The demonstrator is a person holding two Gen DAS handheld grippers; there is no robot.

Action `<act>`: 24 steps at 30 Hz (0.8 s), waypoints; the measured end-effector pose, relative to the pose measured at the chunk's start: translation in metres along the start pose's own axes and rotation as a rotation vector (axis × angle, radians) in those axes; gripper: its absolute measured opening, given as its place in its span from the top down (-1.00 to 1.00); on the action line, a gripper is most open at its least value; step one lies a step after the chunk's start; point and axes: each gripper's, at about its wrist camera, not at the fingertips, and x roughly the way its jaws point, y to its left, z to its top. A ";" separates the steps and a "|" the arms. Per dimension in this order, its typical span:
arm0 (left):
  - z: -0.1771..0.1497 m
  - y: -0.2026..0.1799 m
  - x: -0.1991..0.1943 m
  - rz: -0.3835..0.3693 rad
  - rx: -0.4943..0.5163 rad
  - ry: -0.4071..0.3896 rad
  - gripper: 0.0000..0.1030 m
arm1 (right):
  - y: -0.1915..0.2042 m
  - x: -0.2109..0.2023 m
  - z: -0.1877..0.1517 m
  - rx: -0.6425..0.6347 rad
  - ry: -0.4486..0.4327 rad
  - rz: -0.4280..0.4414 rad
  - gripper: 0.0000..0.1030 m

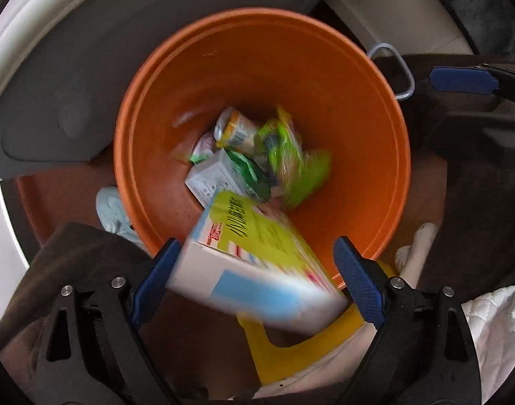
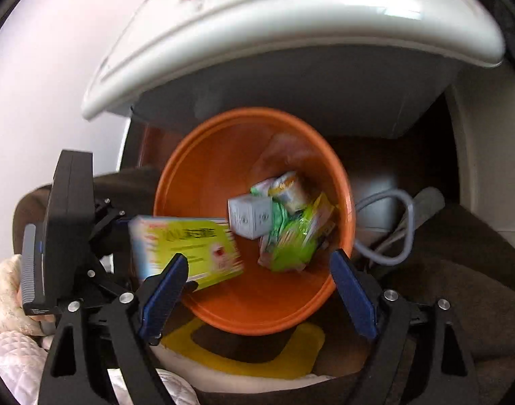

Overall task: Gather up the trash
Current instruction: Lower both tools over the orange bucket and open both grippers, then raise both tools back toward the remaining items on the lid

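An orange bucket stands below both grippers and holds green wrappers and a foil pouch. A yellow and white box lies slanted between the jaws of my left gripper over the bucket's near rim. It is smeared by motion while the fingers look sharp. My right gripper stands open and empty above the bucket. A grey carton is inside the bucket below it. One blue right fingertip shows in the left wrist view.
A white rounded tabletop overhangs the bucket's far side. A grey cable loop lies just right of the bucket. A yellow shape lies on the brown floor. A pale blue shoe rests at the left.
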 end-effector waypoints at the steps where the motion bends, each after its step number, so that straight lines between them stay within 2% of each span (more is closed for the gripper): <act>1: 0.000 -0.001 -0.002 -0.002 -0.002 -0.005 -0.72 | -0.001 -0.005 -0.002 0.001 -0.014 0.002 -0.65; 6: -0.003 -0.010 -0.035 0.009 -0.002 -0.100 -0.72 | 0.005 -0.020 0.003 -0.007 -0.061 0.022 -0.65; 9: -0.002 -0.003 -0.070 0.002 -0.035 -0.219 -0.72 | 0.016 -0.033 0.009 -0.053 -0.105 0.020 -0.65; 12: 0.001 0.009 -0.101 0.029 -0.079 -0.329 -0.72 | 0.024 -0.046 0.013 -0.094 -0.148 0.026 -0.65; 14: 0.009 0.029 -0.130 0.007 -0.149 -0.413 -0.72 | 0.028 -0.057 0.020 -0.117 -0.183 0.030 -0.65; 19: 0.057 0.074 -0.168 0.060 -0.259 -0.532 -0.72 | 0.024 -0.082 0.040 -0.131 -0.274 0.014 -0.69; 24: 0.128 0.122 -0.174 0.148 -0.346 -0.541 -0.73 | 0.011 -0.087 0.062 -0.105 -0.302 -0.017 -0.72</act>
